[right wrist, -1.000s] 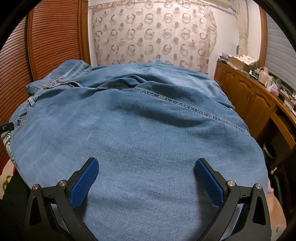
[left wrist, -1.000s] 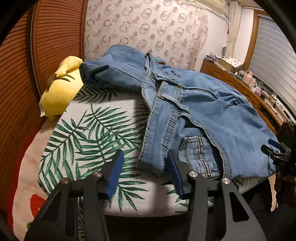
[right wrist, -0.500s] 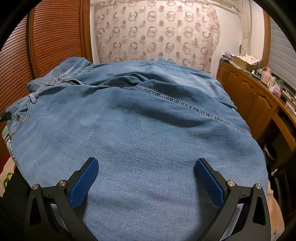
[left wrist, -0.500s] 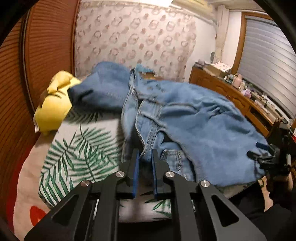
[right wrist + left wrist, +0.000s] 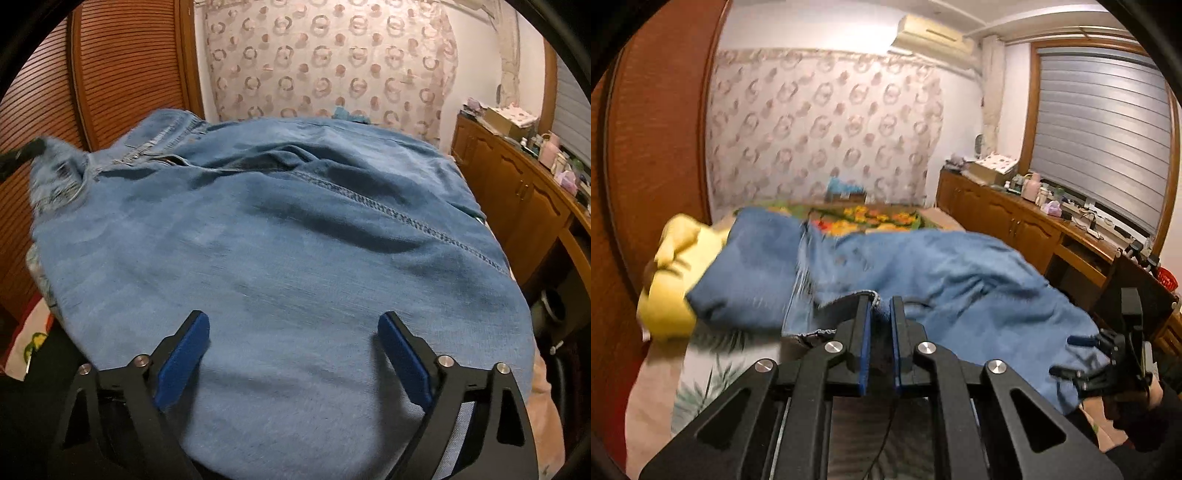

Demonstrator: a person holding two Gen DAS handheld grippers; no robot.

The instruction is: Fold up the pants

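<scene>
Two grippers on one pair of jeans (image 5: pixel 942 266) | left gripper (image 5: pixel 880 314) pinches what looks like the waistband edge, lifted, blurred | right gripper (image 5: pixel 291 354) spread wide, hovering over denim | jeans run across the bed (image 5: pixel 713 369) between them, left nearer the waist.

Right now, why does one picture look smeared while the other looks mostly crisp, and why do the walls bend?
Left wrist view: motion blur smears the jeans, yellow plush toy and curtain, while the left gripper stays sharp. Right wrist view: mostly sharp denim, with blur only at the waistband corner; the right gripper casts soft shadows. Both views: fisheye lenses curve the walls and darken the corners.
</scene>
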